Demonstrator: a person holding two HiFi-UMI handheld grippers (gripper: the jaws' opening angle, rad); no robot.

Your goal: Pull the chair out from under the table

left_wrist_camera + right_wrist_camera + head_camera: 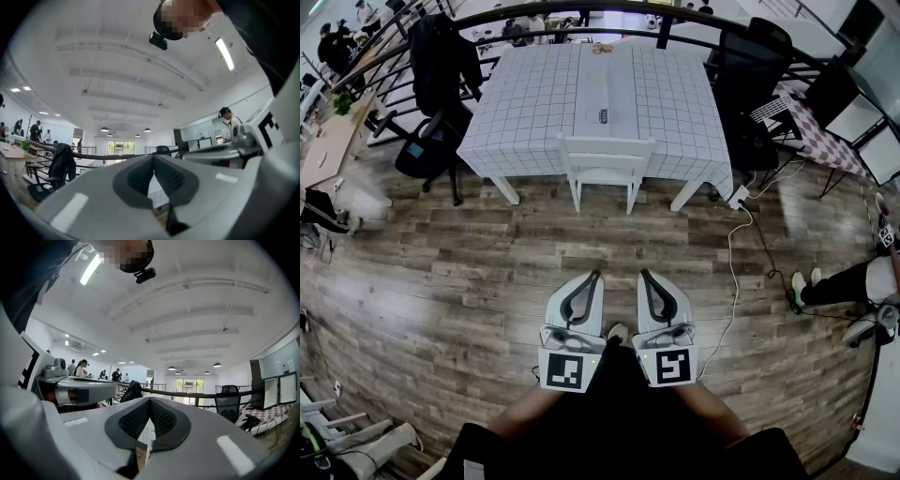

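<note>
White chair (607,150) pushed in at the near edge of the worktop (534,94), back rail facing this way, well apart from both tools. Left hand-held gripper (596,274) clenched, nothing between the jaws; right hand-held gripper (643,272) the same, and both are held level and low over the floor (441,272). Task looks unstarted. Risks, as judged: clenched jaws would only butt the back rail, so they need to part first. The checked cloth hangs close behind that rail and could get pinched along with it, dragging the cloth off. A one-sided pull might swing a leg into the worktop's leg. Surface: wood-look planks, whose seams may snag the chair's feet. Room, left to right: black office chair (441,66) draped with a dark jacket, curved railing behind, another black chair (750,66), and a white cable (736,262) trailing across the floor.
</note>
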